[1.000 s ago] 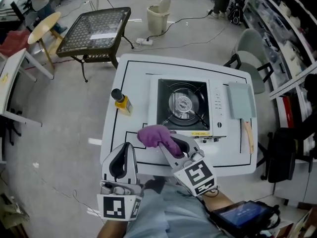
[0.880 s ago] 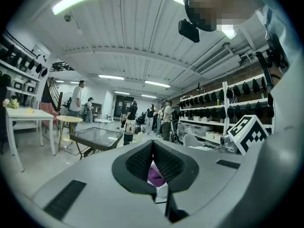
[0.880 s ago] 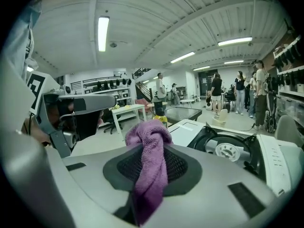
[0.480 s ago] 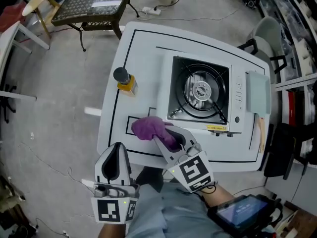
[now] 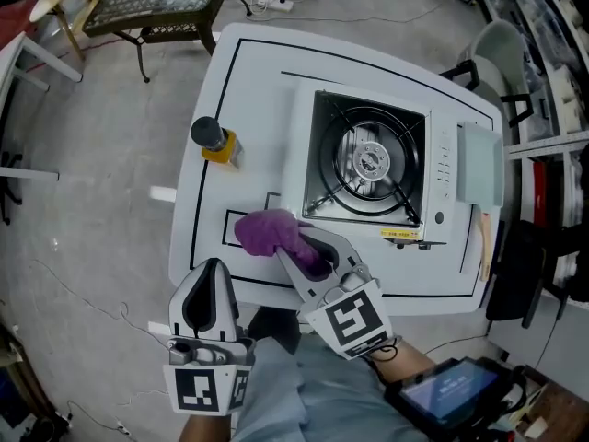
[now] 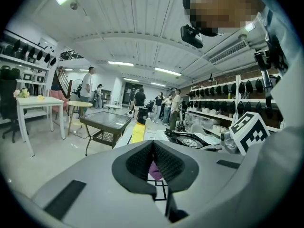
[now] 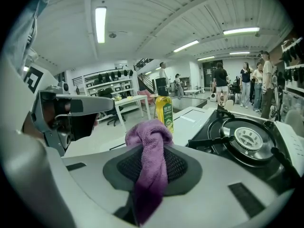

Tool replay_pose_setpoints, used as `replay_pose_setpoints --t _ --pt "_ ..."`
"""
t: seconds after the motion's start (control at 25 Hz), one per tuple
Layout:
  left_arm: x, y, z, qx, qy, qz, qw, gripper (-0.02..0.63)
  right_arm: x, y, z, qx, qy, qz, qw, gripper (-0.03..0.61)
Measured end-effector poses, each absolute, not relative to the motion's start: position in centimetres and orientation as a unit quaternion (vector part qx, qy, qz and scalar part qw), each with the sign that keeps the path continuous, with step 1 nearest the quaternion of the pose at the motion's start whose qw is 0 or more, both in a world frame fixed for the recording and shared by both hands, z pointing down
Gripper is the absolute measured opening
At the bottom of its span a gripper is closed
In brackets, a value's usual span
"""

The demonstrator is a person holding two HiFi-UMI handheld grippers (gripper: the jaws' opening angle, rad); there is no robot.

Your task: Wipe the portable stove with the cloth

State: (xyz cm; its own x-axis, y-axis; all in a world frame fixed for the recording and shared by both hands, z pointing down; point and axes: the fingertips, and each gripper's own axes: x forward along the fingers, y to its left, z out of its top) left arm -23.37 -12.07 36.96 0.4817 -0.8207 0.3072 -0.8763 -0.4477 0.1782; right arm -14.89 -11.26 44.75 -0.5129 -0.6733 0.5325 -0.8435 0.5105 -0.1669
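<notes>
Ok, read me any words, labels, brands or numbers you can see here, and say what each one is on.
Nothing here reads clearly.
Yellow bottle: green label with print, too blurred to read.
Portable stove: yellow sticker on its front edge, too small to read.
Control panel of the stove: small markings, too small to read.
Marker cubes: black and white square patterns, no words.

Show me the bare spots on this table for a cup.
Bare: the strip between the bottle and the stove, the far-left corner behind the bottle, and the front edge right of the right gripper. Crowded: around the cloth, and the stove's right side with a flat tool.
</notes>
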Motion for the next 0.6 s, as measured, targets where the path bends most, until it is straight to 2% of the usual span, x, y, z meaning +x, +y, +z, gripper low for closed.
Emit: replay_pose_setpoints --t 0.6 --pt "-19.3 -10.5 35.6 0.846 -0.506 0.095 0.14 0.018 -11.3 -9.7 44.8 0.439 -0.849 0.219 0.2 0.11"
